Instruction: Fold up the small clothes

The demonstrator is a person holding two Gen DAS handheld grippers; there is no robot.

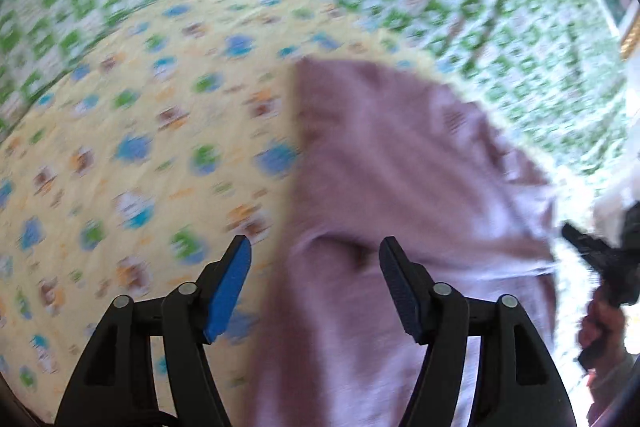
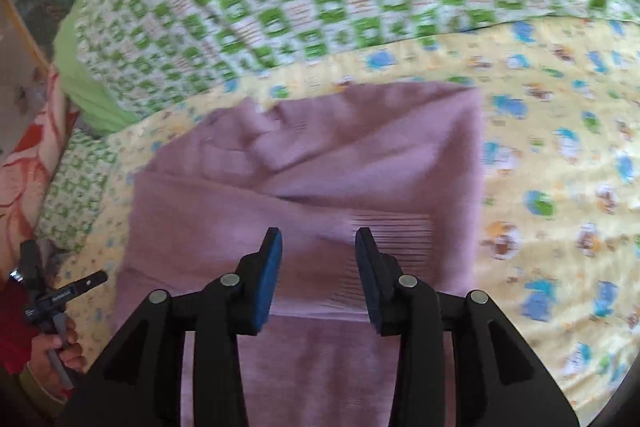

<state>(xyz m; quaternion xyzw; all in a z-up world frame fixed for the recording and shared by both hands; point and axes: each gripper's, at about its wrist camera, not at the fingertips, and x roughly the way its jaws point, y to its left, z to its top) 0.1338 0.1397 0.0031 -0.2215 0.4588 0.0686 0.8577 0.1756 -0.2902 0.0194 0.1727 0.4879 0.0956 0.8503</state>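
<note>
Left wrist view: the left gripper (image 1: 315,283) has its jaws wide apart, holding nothing. A small mauve knit garment (image 1: 400,167) lies on a yellow cartoon-print sheet (image 1: 140,147). Its straight edge runs ahead from between the jaws, and most of the cloth spreads under and beyond the right finger.

Right wrist view: the right gripper (image 2: 319,275) has its jaws apart and empty, directly over the garment (image 2: 320,155), which extends ahead and to both sides. This gripper looks better centred.

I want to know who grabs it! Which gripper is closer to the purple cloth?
Right. The right gripper hovers over the purple cloth; the left gripper straddles its edge.
</note>
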